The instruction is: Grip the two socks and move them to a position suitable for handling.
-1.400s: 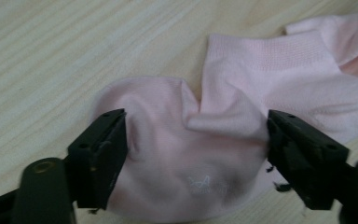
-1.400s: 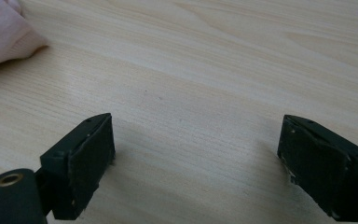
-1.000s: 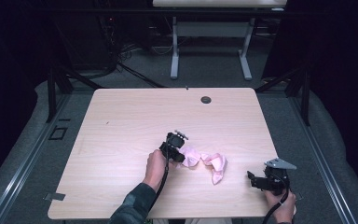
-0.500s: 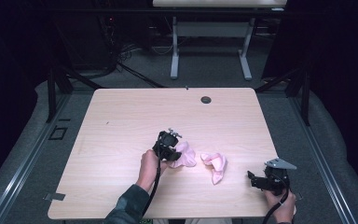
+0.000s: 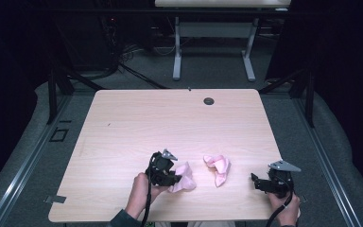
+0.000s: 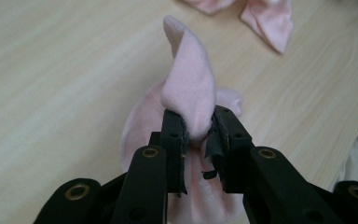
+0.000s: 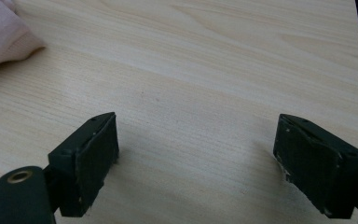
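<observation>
Two pink socks lie on the wooden table (image 5: 170, 123) near its front edge. My left gripper (image 5: 170, 177) (image 6: 198, 123) is shut on a fold of one pink sock (image 5: 184, 178) (image 6: 189, 88), which bunches up between the pads. Its jaws closed a moment ago and have just eased open slightly, with the sock still pinched. The second pink sock (image 5: 217, 169) (image 6: 265, 14) (image 7: 0, 32) lies crumpled a short way to the right, apart from the first. My right gripper (image 5: 257, 182) (image 7: 196, 149) rests open at the front right corner with bare table between its jaws.
A dark round grommet (image 5: 209, 101) sits near the table's far edge. Beyond the table stand the white legs of another desk (image 5: 212, 52) and loose cables on a grey floor. A metal rail (image 5: 28, 161) runs along the table's left side.
My left gripper has moved toward the front edge and leftward with the pink sock in it, pulling that sock away from the second one. The right gripper has stayed still.
</observation>
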### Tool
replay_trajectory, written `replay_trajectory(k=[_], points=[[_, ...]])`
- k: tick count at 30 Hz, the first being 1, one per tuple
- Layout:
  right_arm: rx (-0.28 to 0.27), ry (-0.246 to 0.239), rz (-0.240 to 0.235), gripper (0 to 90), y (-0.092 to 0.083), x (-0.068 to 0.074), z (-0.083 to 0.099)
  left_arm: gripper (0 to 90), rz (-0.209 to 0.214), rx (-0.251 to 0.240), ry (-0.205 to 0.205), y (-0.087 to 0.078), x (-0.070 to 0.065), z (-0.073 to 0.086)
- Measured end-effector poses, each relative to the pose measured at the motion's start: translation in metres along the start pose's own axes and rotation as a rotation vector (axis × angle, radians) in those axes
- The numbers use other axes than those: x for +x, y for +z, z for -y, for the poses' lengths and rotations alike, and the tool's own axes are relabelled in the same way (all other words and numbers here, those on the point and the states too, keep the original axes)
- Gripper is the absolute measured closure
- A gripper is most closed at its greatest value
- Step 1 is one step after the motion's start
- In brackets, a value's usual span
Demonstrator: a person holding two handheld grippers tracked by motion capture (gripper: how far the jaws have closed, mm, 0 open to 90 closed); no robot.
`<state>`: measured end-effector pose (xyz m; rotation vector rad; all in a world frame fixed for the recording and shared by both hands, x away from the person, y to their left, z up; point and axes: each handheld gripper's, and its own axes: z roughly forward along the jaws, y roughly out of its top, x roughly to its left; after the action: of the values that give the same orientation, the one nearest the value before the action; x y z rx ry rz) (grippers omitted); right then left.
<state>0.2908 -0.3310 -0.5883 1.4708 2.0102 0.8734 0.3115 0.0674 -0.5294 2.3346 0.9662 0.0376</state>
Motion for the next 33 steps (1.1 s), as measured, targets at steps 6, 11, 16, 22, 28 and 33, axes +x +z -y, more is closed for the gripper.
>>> replay_trajectory(k=[6,11,16,22,28,33], points=[[-0.001,0.004,-0.002,13.2,0.0,0.0,0.0,75.2,0.015,0.052,-0.021,0.021,-0.005,0.024],[-0.002,0.006,-0.003,13.2,0.0,0.0,0.0,69.1,-0.001,0.039,-0.011,0.022,-0.006,0.024],[-0.002,0.014,-0.004,13.2,0.001,-0.001,0.0,40.6,0.001,0.004,-0.014,0.012,-0.008,0.021],[0.0,0.015,-0.005,13.2,0.001,-0.001,0.0,15.1,-0.053,-0.065,-0.011,-0.017,-0.004,0.018],[0.004,0.023,-0.012,13.2,0.001,-0.002,0.0,4.0,-0.15,-0.085,-0.076,-0.036,0.025,0.031],[0.005,0.024,-0.013,13.2,0.001,-0.002,0.0,0.1,-0.251,-0.085,-0.142,-0.041,0.053,0.055]])
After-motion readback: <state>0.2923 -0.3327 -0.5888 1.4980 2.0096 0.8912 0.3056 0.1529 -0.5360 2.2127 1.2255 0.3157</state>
